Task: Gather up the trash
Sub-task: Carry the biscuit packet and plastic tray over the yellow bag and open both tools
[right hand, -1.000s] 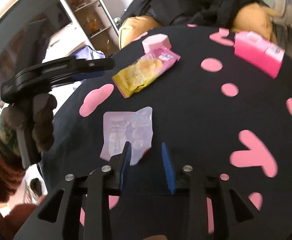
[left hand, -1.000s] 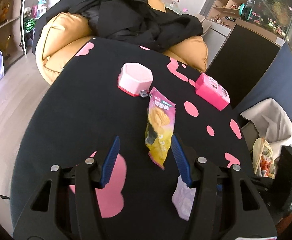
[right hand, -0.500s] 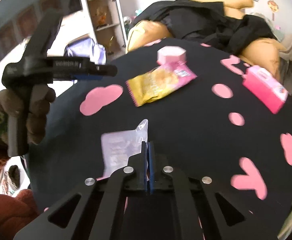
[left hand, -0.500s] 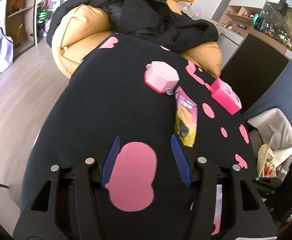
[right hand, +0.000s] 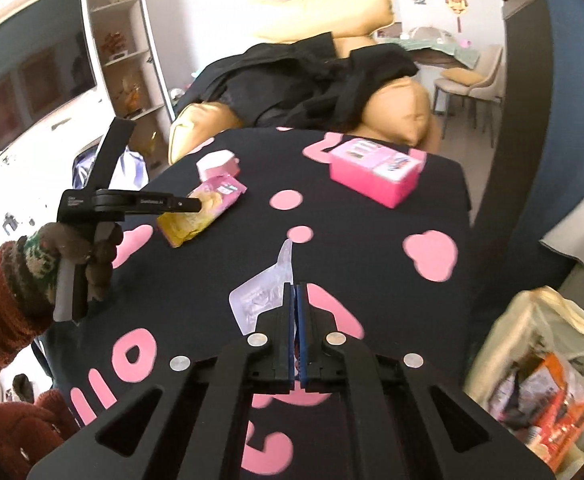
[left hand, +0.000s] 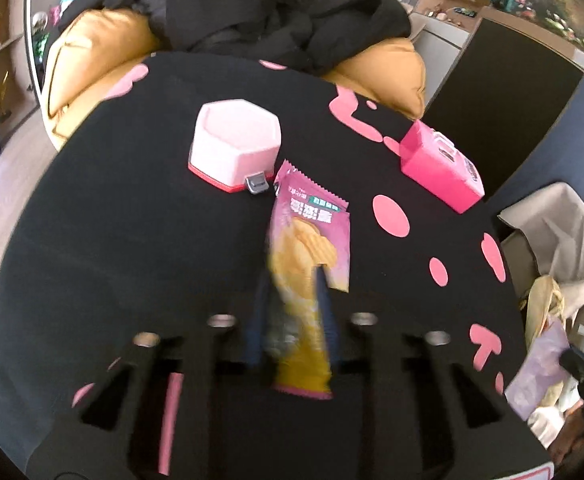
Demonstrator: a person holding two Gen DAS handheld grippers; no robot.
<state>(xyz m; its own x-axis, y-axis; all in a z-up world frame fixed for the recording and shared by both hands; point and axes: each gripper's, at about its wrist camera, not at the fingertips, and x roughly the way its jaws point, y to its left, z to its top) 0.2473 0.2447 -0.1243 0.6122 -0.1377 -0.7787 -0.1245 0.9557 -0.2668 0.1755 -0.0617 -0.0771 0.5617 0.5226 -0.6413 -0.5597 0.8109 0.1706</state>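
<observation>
A yellow and pink snack wrapper [left hand: 312,256] lies on the black table with pink shapes [left hand: 131,240]. My left gripper [left hand: 292,292] is closed around its near end; the frame is blurred there. In the right wrist view the left gripper [right hand: 195,205] grips the same wrapper [right hand: 207,208]. My right gripper [right hand: 295,292] is shut on a clear pale-purple plastic wrapper [right hand: 263,288], held a little above the table. That wrapper also shows at the right edge of the left wrist view [left hand: 540,372].
A pink hexagonal box [left hand: 235,144] touches the snack wrapper's far end. A pink carton [left hand: 440,168] stands at the right. A trash bag [right hand: 544,364] with packaging hangs beside the table's right side. An orange sofa with black clothes [left hand: 275,12] is behind.
My left gripper moved forward and closed on the snack wrapper. My right gripper, shut on the clear wrapper, lifted it and swung toward the table's right side.
</observation>
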